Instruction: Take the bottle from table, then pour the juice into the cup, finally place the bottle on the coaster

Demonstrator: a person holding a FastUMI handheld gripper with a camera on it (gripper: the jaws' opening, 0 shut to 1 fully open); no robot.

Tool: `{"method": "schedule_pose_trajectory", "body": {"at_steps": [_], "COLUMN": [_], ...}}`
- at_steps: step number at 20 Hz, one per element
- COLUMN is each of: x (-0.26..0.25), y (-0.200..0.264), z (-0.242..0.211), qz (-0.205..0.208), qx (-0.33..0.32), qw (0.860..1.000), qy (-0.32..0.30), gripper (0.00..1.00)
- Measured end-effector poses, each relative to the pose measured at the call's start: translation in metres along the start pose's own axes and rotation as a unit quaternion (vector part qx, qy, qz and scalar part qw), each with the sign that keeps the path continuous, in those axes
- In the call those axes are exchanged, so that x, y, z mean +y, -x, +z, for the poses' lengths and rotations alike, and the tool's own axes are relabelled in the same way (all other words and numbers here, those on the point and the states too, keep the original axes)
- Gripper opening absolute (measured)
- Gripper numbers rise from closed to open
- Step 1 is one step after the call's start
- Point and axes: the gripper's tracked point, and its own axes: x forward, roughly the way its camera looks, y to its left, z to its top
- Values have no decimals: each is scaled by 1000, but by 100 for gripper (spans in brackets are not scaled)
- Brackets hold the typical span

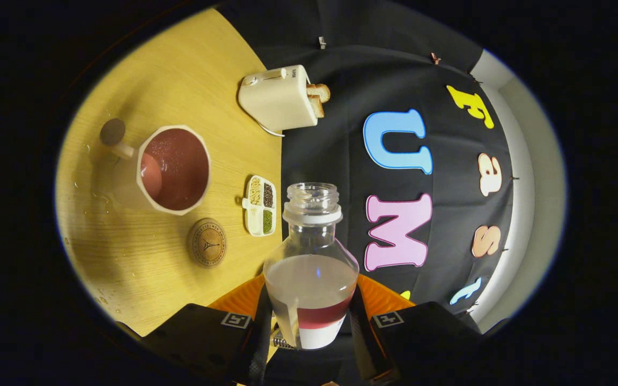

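Note:
My gripper (310, 316) is shut on a clear uncapped bottle (311, 257), both fingers pressing its lower body. A little red juice lies in the bottle's bottom. The view is rolled, so the wooden table (180, 80) stands off to the side. On it rests a white cup (172, 169) with a handle, holding red juice. Between the cup and the bottle lies a round brown coaster (207, 242). The bottle's mouth points away from the cup, toward the booth's black wall.
A cream toaster (279, 99) with bread slices in it stands beyond the cup at the table's edge. A small white divided tray (260, 205) of seeds lies beside the coaster. Drops of liquid speckle the wood near the cup.

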Motion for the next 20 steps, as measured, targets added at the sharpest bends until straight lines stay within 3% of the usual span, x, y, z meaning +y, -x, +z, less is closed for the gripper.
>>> {"method": "schedule_pose_trajectory", "body": {"at_steps": [20], "x": [9], "y": [-10], "z": [13], "qz": [13], "qx": [-56], "qw": [983], "qy": [172], "gripper": [67]}}
